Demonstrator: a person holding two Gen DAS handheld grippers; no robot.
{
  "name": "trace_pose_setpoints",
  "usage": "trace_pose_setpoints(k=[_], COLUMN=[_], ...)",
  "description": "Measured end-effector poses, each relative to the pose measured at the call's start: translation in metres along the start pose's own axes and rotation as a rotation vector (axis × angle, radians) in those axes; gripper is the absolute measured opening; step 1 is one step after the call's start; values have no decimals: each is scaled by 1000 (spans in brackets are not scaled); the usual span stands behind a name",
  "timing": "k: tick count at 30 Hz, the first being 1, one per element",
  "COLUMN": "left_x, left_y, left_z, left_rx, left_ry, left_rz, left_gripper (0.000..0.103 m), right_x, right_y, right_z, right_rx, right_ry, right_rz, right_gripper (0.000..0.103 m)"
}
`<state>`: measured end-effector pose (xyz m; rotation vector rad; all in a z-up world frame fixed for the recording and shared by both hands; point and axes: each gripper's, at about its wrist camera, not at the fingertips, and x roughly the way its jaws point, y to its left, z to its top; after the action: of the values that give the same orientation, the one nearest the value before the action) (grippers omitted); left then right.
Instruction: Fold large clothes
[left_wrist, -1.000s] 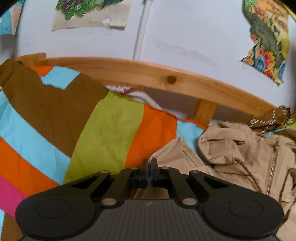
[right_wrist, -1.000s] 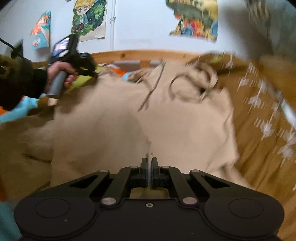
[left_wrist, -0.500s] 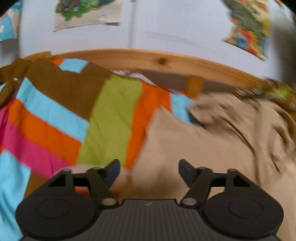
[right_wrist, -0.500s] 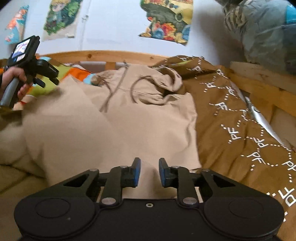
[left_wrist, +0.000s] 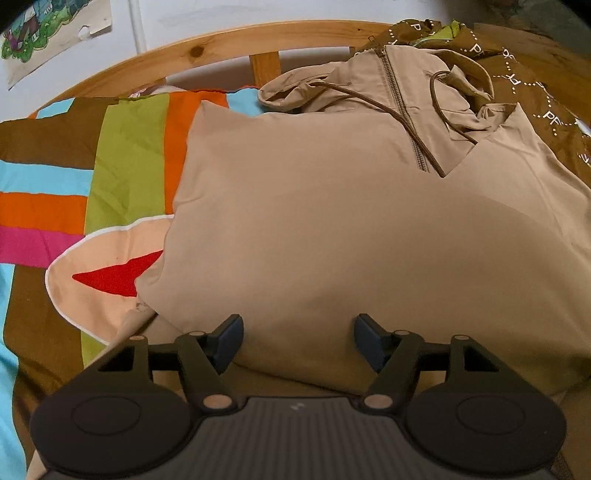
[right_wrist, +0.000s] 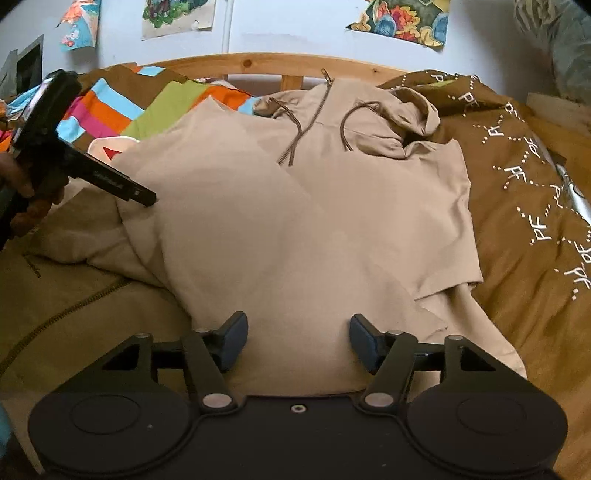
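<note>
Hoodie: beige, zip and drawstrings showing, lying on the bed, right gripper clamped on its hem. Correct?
Not clamped. The right wrist view shows the right gripper with jaws apart and opening, nothing pinched, over the beige hoodie. The rest holds: zip, drawstrings, on the bed.

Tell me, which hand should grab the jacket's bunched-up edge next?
Probably left. The left gripper, jaws closing on nothing, points right at the bunched-up edge of the jacket. The right gripper, jaws opening and empty, hangs over the smooth hem, farther away.
</note>
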<state>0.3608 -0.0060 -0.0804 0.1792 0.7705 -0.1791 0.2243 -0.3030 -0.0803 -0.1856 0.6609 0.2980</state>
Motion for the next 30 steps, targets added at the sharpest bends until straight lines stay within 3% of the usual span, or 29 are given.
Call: trace_pose_setpoints(k=[7, 9, 12, 15, 19, 23, 27, 30], left_x=[-5, -6, -6, 2, 33, 80, 109, 134], left_y=[2, 8, 22, 34, 42, 43, 50, 54], left_z=[15, 26, 57, 108, 174, 206, 202, 203], left_rx=[-29, -72, -139, -168, -176, -191, -309, -323], left_ry=[10, 14, 17, -19, -118, -217, -295, -247], left_rz=[-5, -10, -9, 28, 121, 208, 185, 146], left_gripper=[88, 91, 95, 99, 102, 102, 102, 97], right_x=[0, -2, -9, -15, -20, -20, -26, -35], right_y=[-3, -8, -18, -31, -51, -67, -70, -73], right_z=[-4, -2, 2, 12, 20, 19, 19, 28], right_rx=[20, 59, 129, 188, 259, 322, 329, 307], right_ry=[-21, -30, -75, -112, -158, -161, -154, -135], right_rz=[5, 10, 19, 12, -42, -101, -148, -212], right_gripper=[68, 76, 84, 88, 96, 99, 100, 102])
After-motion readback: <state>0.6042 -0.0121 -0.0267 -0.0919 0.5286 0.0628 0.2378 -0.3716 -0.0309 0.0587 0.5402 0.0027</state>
